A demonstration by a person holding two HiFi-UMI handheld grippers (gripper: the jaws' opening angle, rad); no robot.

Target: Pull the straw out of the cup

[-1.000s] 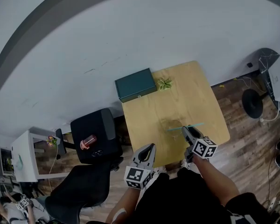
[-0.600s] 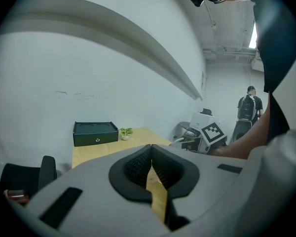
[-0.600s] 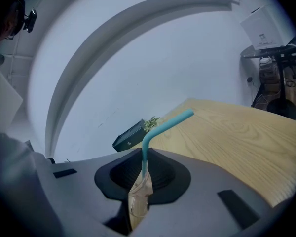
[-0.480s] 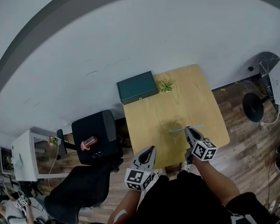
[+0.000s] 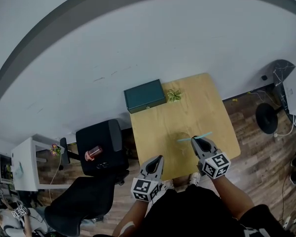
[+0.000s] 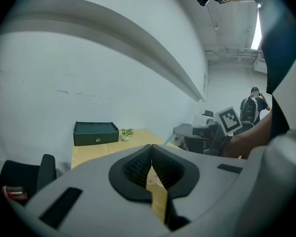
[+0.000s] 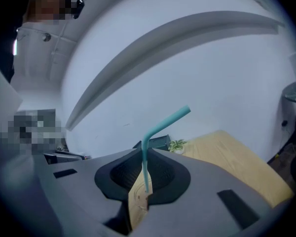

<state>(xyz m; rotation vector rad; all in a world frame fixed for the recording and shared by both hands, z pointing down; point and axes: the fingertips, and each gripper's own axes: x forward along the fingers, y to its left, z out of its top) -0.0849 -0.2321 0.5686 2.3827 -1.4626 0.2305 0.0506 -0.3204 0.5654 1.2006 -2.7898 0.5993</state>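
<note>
A teal bendy straw [image 7: 146, 157] stands upright between the jaws of my right gripper [image 7: 145, 151], which is shut on it, and its bent top points up to the right. From the head view the straw [image 5: 203, 135] crosses the tip of the right gripper [image 5: 195, 141], just right of a faint clear cup [image 5: 183, 132] on the wooden table [image 5: 153, 125]. The cup does not show in the right gripper view. My left gripper [image 5: 158, 159] hovers at the table's near edge, left of the cup. Its jaws [image 6: 151, 148] are shut on nothing.
A dark green box [image 5: 144, 96] and a small potted plant [image 5: 174, 95] sit at the table's far edge by the white wall. A black chair [image 5: 101, 142] stands left of the table. A fan base [image 5: 265, 117] is on the floor to the right.
My right gripper has lifted toward the camera with the straw in its jaws, and the straw now sits tilted. The left gripper has stayed where it was.
</note>
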